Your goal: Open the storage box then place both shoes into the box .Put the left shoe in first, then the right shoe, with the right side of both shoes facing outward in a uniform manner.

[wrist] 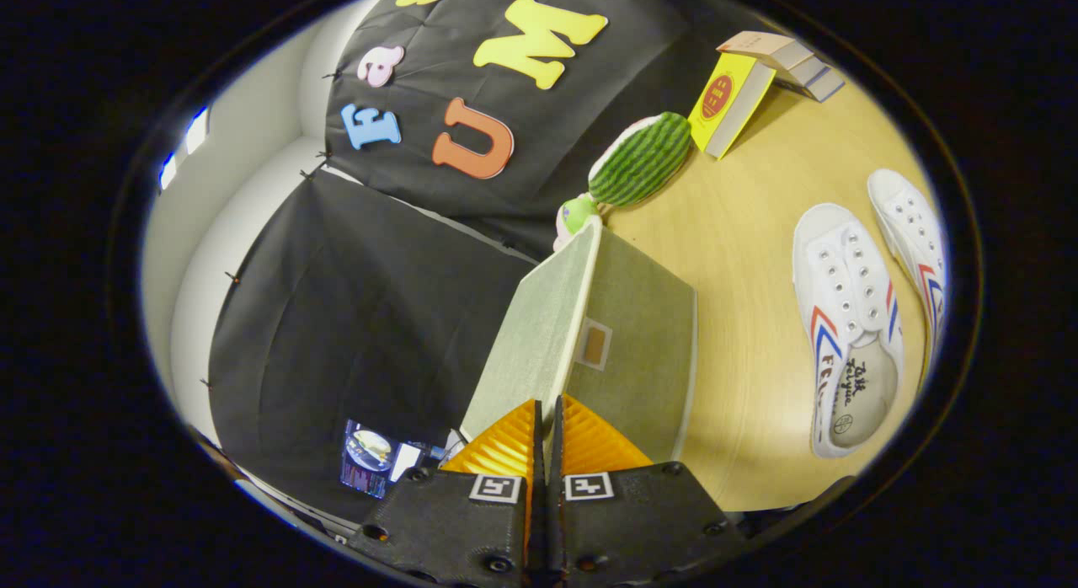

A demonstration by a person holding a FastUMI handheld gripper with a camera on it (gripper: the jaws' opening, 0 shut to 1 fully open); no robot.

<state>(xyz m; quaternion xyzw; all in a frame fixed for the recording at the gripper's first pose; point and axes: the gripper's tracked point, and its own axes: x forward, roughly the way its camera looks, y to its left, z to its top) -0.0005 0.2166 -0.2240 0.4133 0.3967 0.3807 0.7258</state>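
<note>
Two white shoes [851,318] [914,226] lie side by side on the counter [741,234], well apart from the box [632,344]. Gripper [547,428] jaws are closed on the edge of the box's raised lid [539,335]. Beyond sit a watermelon plush [640,158] and books [758,82].

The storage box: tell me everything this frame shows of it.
The pale grey-green fabric-covered storage box stands on the light wooden table, to the side of the two white shoes. Its flat lid is lifted on edge, and the claw is shut on the lid's near edge, one finger on each face. A small label window with a brownish insert sits on the box's facing panel. A green striped plush toy lies just beyond it.
</note>
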